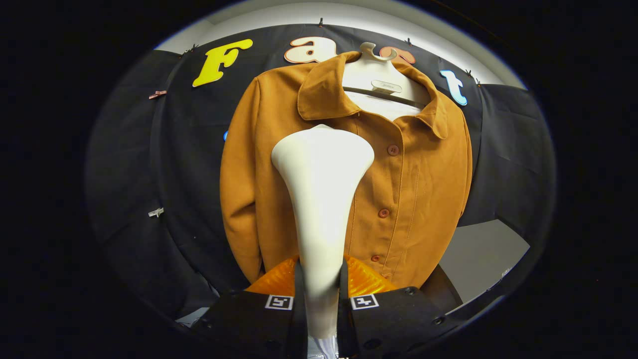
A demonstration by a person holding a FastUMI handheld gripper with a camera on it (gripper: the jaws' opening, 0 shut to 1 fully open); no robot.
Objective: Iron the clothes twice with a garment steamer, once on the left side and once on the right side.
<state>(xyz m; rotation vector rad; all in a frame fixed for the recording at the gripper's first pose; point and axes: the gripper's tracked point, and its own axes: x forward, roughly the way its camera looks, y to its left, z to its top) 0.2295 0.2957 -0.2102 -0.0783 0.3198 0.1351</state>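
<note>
Backdrop: black cloth wall point(164, 164) of the booth, draped in folds and pinned along its top edge; a pale wall strip shows above it and a pale patch low beyond the jacket's far hem.
Clips: small clips point(156, 212) fastened on the cloth, away from the jacket's sleeve.
Garment: jacket point(413, 189), mustard-brown, matte, with a broad turned-down collar, long sleeves hanging straight down, and a buttoned front placket.
Buttons: round, reddish-brown buttons point(393, 150) in a vertical row down the placket; four can be counted.
Hanger: white hanger point(380, 75), its hook rising above the collar, its wide neck filling the open collar; a dark bar crosses it.
Garment position: hung flat against the cloth wall, front facing the camera, beyond the fingers.
Steamer: garment steamer point(321, 199), smooth, white, glossy; slim neck widening to a broad rounded head.
Steamer axis: long axis upright, running from between the fingers up toward the collar; head uppermost, its back toward the camera, its face toward the jacket.
Steamer position: in front of the jacket's chest, beside the button row, head just below the collar tip; whether it touches the fabric cannot be told.
Gripper: gripper point(321, 294) with both fingers pressed on either side of the steamer's neck, clamped on it.
Markers: square black-and-white tags point(279, 302) on the finger tops.
Orange part: ribbed translucent orange piece point(366, 279) just behind the fingers, either side of the neck.
</note>
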